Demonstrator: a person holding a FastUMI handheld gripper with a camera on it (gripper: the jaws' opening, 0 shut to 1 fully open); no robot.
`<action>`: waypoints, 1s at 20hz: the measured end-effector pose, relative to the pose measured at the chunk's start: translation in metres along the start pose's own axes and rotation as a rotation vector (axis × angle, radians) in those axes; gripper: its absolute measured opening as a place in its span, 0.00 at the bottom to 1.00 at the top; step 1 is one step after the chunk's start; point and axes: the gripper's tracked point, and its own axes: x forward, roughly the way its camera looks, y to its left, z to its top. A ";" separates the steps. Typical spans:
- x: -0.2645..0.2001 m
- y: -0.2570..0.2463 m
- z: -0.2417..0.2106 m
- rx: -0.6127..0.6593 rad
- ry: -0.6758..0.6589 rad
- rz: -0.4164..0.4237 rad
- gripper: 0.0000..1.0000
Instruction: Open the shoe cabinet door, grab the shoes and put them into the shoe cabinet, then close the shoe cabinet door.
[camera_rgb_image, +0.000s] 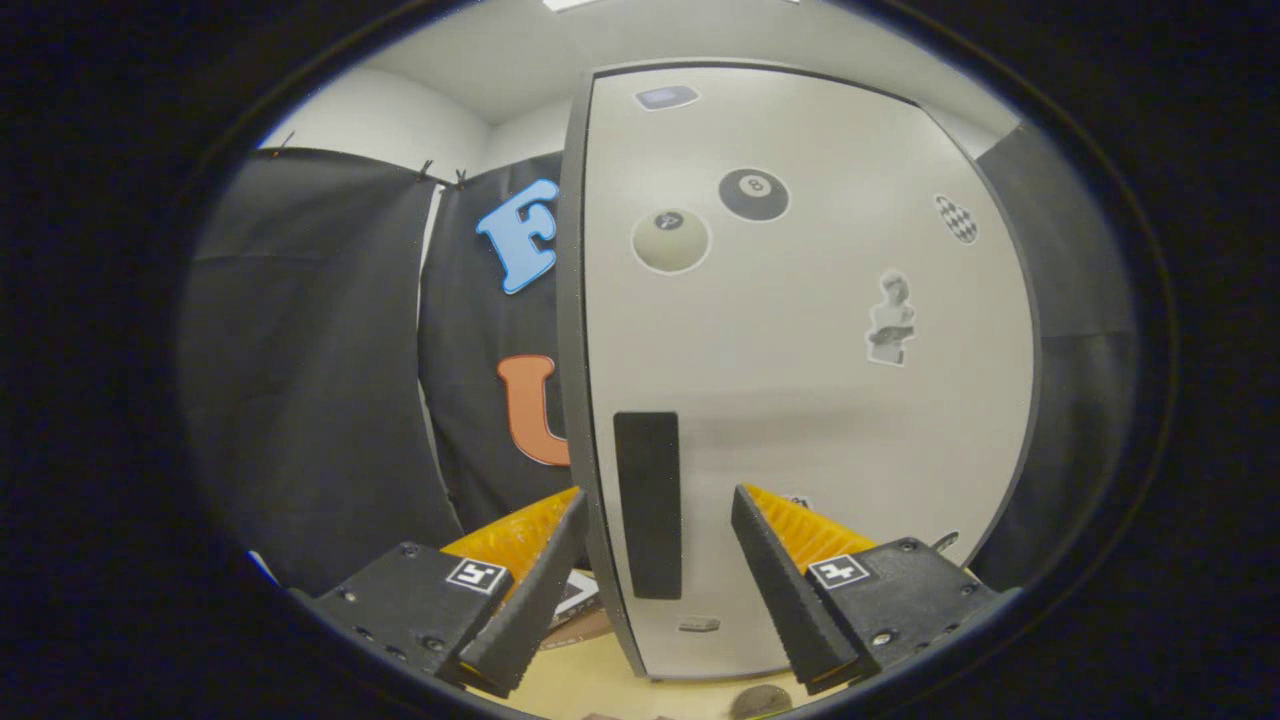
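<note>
The middle and right of the frame are taken up by the cabinet door, a flat, smooth, pale grey panel with a thin dark rim and rounded corners. Its left edge is seen as a dark grey strip running from the upper centre down to the lower centre. A tall, matt black, rectangular handle is set on the panel near that edge, in the lower centre of the frame. Stickers are spread over the door: a black eight-ball and a cream ball in the upper centre, a chequered oval at the upper right, and a grey bust figure right of centre.

The gripper is seen at the bottom of the frame, its jaws spread wide. The handle and the door's left edge lie between the fingers; whether either finger touches the door cannot be told. The fingers are black wedges with a fine grainy texture, backed by ribbed orange plastic and black blocks with small square markers.

A light wooden floor is seen under the door at the bottom centre. Black cloth is hung at the left.
</note>
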 end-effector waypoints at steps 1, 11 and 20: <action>0.005 0.001 0.001 -0.019 -0.006 -0.003 0.92; 0.021 -0.006 -0.002 0.070 0.033 -0.001 0.38; -0.016 -0.002 -0.003 0.025 0.103 0.054 0.30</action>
